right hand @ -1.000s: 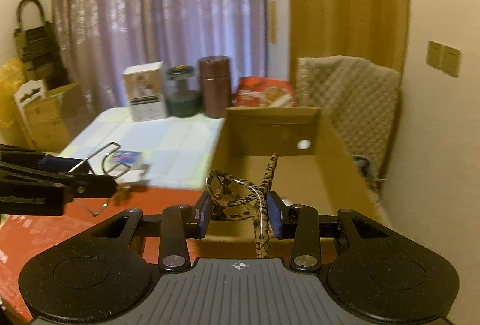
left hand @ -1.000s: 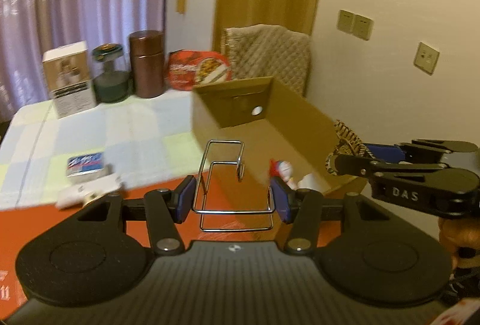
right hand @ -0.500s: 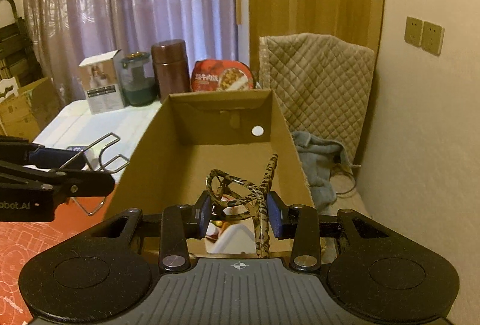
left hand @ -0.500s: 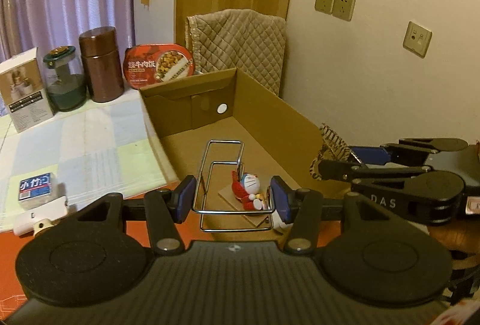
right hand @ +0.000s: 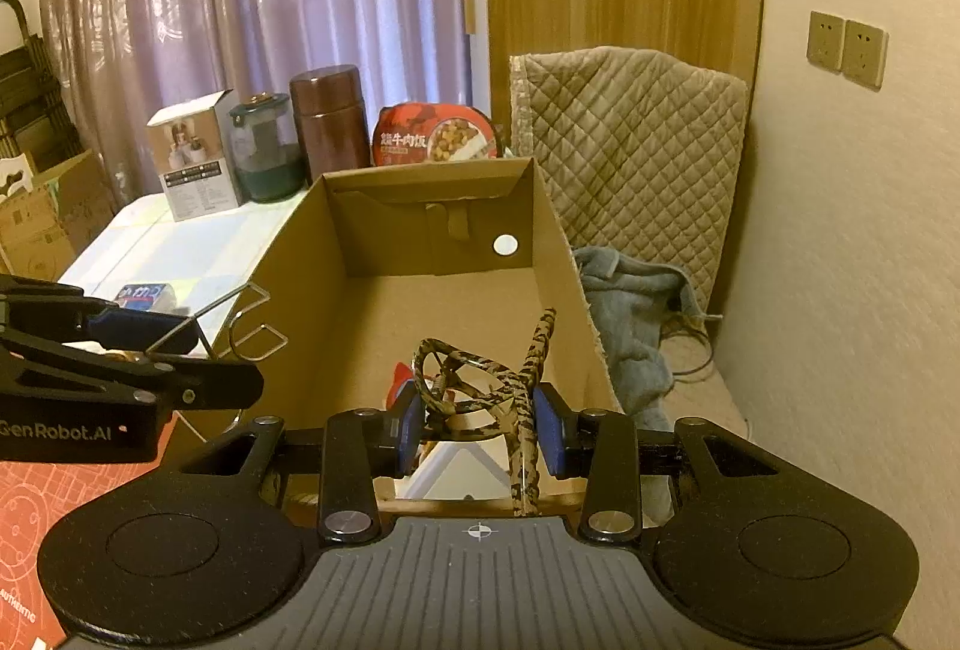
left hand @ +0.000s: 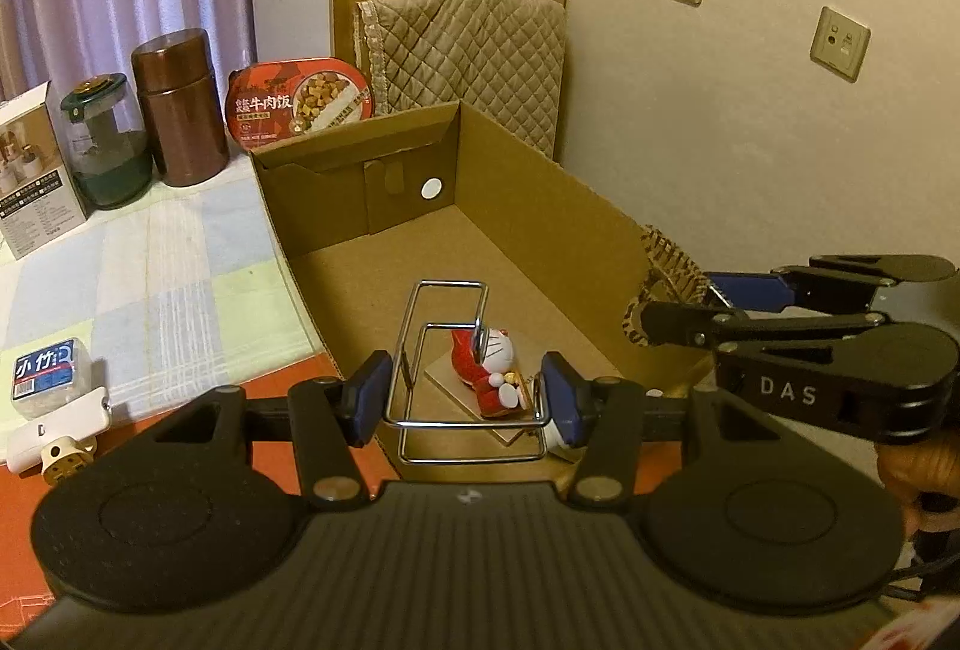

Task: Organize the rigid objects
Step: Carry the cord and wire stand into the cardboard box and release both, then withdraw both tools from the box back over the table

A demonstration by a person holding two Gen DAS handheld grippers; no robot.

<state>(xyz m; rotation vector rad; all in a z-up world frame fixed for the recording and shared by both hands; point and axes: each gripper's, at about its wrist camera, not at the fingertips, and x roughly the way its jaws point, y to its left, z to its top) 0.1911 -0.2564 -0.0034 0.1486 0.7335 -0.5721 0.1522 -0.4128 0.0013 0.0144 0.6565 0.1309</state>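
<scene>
box [left hand: 540, 206] far end free, toy [left hand: 489, 365] near

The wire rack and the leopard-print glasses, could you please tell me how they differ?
The wire rack is bare silver metal bent into rectangular loops; the leopard-print glasses are patterned brown with rounded rims. The rack is clamped in the left tool, the glasses in the right tool. Both are held over the cardboard box.

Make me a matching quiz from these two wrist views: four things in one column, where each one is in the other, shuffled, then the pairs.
1. wire rack
2. leopard-print glasses
3. Doraemon figure
4. brown canister

A. lying inside the cardboard box
B. standing on the table beyond the box
C. held in the left claw
D. held in the right claw

Pairs: 1-C, 2-D, 3-A, 4-B
</scene>
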